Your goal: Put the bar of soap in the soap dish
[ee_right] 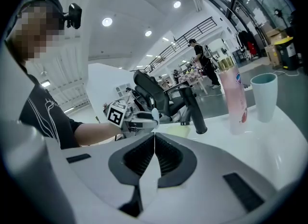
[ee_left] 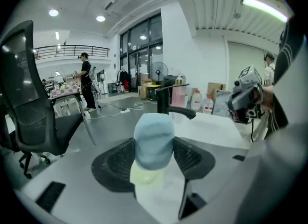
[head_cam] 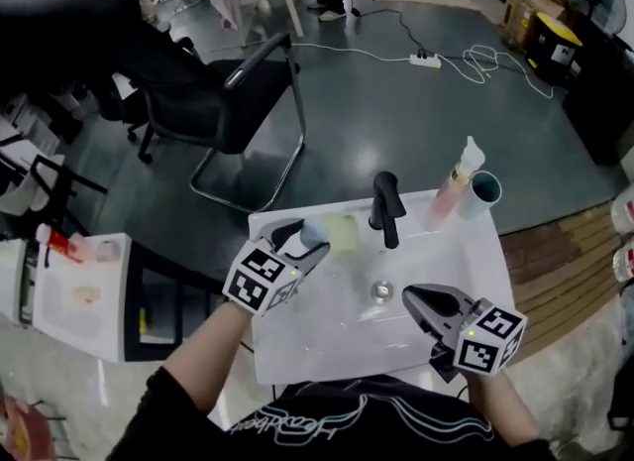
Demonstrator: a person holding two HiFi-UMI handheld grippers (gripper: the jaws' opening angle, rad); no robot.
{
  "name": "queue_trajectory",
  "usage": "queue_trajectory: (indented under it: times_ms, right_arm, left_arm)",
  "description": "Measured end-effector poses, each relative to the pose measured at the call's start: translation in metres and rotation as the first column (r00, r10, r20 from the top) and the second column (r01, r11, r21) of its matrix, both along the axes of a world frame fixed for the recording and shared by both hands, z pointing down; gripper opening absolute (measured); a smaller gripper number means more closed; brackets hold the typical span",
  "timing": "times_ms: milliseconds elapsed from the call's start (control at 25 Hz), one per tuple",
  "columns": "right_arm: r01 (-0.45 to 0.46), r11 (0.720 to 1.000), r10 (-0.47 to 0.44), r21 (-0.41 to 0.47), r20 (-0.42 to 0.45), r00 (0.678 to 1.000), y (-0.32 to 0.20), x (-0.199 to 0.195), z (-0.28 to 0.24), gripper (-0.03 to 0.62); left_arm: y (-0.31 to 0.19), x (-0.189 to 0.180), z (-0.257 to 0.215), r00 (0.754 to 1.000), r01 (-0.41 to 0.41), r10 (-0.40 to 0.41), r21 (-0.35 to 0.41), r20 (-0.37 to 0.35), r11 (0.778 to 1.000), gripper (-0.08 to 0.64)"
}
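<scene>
My left gripper (head_cam: 309,241) is shut on a light blue bar of soap (head_cam: 315,233), which fills the gap between its jaws (ee_left: 154,141). Just beyond and below the soap lies a pale yellow soap dish (head_cam: 344,233) on the white basin top, left of the black faucet (head_cam: 386,209); the dish (ee_left: 144,176) shows under the soap in the left gripper view. My right gripper (head_cam: 410,296) is shut and holds nothing, low over the basin's right front (ee_right: 154,138). From there I see the soap (ee_right: 153,116) and the dish (ee_right: 179,131).
The white basin (head_cam: 327,350) has a drain (head_cam: 381,290) at its middle. A pink bottle (head_cam: 454,189) and a pale blue cup (head_cam: 483,194) stand at the back right corner. A black chair (head_cam: 228,102) stands on the floor behind; white shelving (head_cam: 79,300) is at the left.
</scene>
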State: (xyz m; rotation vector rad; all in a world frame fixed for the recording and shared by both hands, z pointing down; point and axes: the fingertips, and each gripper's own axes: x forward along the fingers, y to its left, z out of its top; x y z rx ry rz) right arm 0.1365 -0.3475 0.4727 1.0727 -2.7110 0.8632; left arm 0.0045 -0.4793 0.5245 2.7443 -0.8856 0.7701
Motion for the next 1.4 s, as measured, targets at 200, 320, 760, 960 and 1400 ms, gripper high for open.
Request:
queue_trajectory:
  times_ms: [200,320,760,960,1400]
  right_arm:
    - [-0.008,0.999,0.008,-0.034,0.020,1.000,-0.003,0.002,0.015,0.028]
    - [-0.003,0.999,0.003,-0.046,0.012,1.000,-0.003,0.003,0.024,0.028]
    - [0.024,0.998,-0.025,-0.063,-0.006,1.000,-0.008,-0.004,0.037,0.028]
    - [0.019,0.997,-0.019,-0.074,-0.002,1.000,-0.013,-0.003,0.042,0.028]
    - [-0.002,0.995,0.001,-0.097,-0.003,1.000,-0.014,0.000,0.048,0.028]
  left_arm:
    - [-0.010,0.010,0.026,0.996,-0.045,0.048,-0.056,0.069,0.997,0.264]
    - [-0.013,0.016,0.042,0.978,-0.109,0.115,-0.042,0.172,0.993,0.265]
    - [-0.022,0.020,0.091,0.852,-0.273,0.275,-0.071,0.445,0.959,0.265]
    - [-0.029,0.021,0.098,0.849,-0.286,0.305,-0.110,0.432,0.952,0.265]
    - [-0.040,0.020,0.102,0.887,-0.248,0.284,-0.143,0.365,0.958,0.268]
